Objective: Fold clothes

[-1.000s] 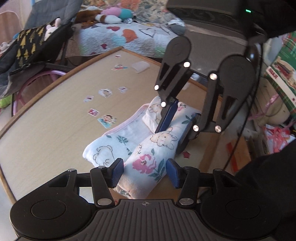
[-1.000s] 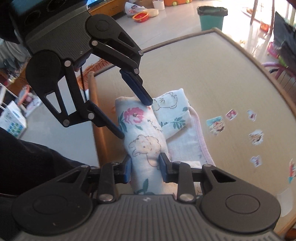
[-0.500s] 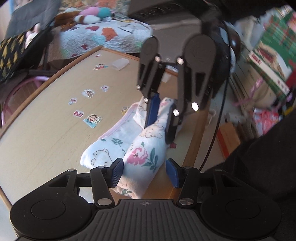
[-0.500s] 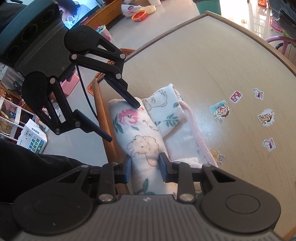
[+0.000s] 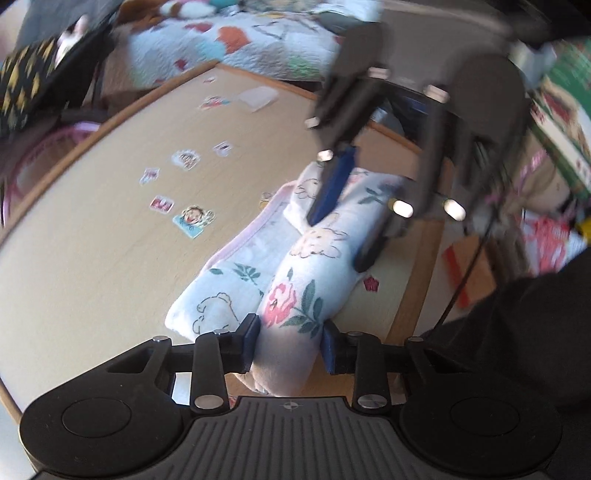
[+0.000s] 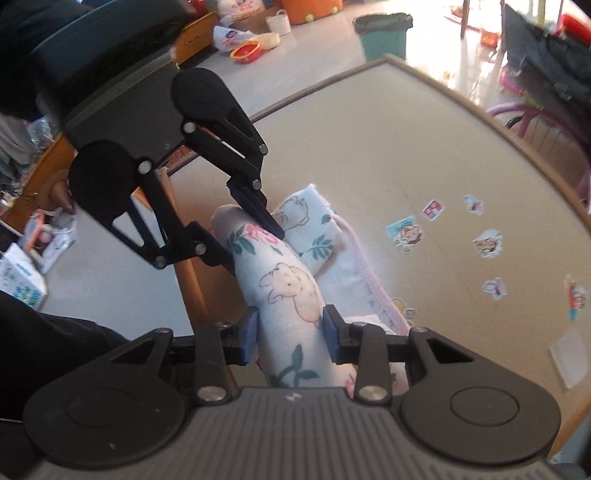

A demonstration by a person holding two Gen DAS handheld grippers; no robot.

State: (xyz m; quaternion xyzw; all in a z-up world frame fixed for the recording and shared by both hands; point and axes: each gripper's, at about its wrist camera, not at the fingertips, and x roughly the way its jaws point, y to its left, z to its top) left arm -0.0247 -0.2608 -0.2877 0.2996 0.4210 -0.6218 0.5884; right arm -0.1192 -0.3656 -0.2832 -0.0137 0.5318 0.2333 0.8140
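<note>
A pale blue floral garment with bear prints and pink trim lies folded near the table's edge. Its near fold forms a thick roll. My left gripper is shut on one end of the roll. My right gripper is shut on the other end. Each gripper shows in the other's view, the right gripper on the far end in the left wrist view, the left gripper on the far end in the right wrist view. The roll looks lifted a little off the table.
The beige table has a wooden rim and several cartoon stickers. A white card lies at its far side. A quilted bed stands beyond. A green bin and toys stand on the floor.
My left gripper has closed from open onto the roll's end. The right gripper stays shut on the other end. The roll has lifted and shifted slightly.
</note>
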